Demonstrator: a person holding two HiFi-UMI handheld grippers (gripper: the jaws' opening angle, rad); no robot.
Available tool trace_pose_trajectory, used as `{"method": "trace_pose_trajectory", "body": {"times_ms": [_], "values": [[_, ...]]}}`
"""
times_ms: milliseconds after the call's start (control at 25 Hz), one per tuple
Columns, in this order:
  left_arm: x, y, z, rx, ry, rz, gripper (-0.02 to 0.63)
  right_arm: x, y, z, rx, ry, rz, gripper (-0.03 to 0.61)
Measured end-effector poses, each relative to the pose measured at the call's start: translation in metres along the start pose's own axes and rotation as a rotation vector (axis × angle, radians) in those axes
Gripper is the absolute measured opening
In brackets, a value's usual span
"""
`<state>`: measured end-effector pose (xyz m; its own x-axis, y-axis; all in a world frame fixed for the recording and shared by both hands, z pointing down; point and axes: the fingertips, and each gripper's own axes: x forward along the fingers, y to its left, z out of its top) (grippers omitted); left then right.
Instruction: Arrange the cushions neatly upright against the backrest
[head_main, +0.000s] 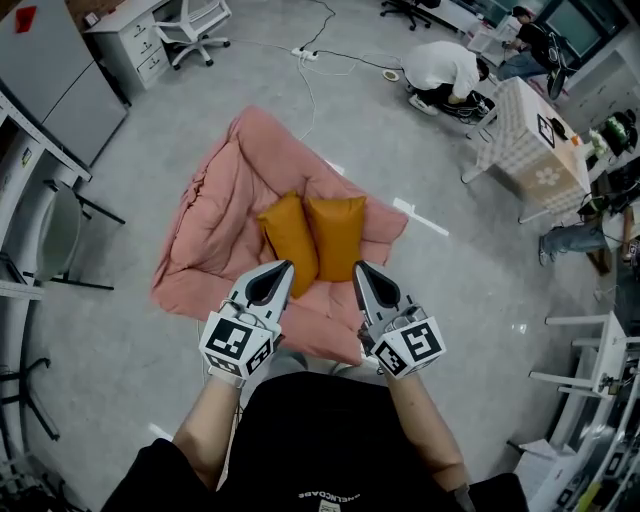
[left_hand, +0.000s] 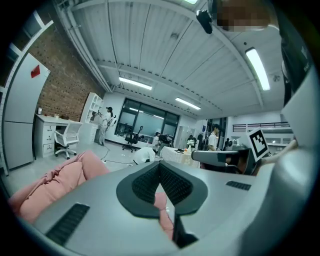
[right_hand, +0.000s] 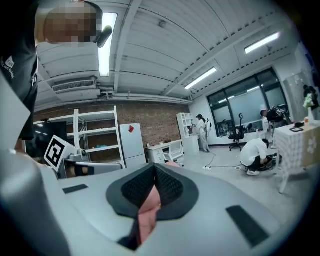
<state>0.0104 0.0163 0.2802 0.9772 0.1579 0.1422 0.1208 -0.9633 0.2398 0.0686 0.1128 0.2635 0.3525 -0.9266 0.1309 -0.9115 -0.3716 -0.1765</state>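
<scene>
Closed fingers (head_main: 268, 287) hang on the near side of the cushions (head_main: 338, 232), not touching.

You are working in bright, even light that is pouring down from the ceiling strip lights (left_hand: 257, 67), which are burning out to plain white. Paler light is showing at the big windows (right_hand: 247, 107). The floor (head_main: 470, 290) is giving off small glints, and the cushions (head_main: 338, 235) are throwing only soft shadows. Both gripper views are bending straight lines hard and darkening into black corners, with the far room looking slightly soft.
</scene>
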Motion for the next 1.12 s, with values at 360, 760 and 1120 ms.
{"method": "trace_pose_trajectory", "body": {"times_ms": [360,760,1120], "values": [[0.017,0.013,-0.013,-0.037,0.022,0.075,0.012,0.025,-0.025,-0.014,0.052,0.076,0.051,0.011],[0.022,0.013,-0.037,-0.088,0.061,0.318,0.012,0.063,-0.046,-0.054,0.142,0.182,0.265,0.012],[0.008,0.014,-0.057,-0.134,0.078,0.539,0.012,0.103,-0.057,-0.110,0.197,0.341,0.389,0.090]]}}
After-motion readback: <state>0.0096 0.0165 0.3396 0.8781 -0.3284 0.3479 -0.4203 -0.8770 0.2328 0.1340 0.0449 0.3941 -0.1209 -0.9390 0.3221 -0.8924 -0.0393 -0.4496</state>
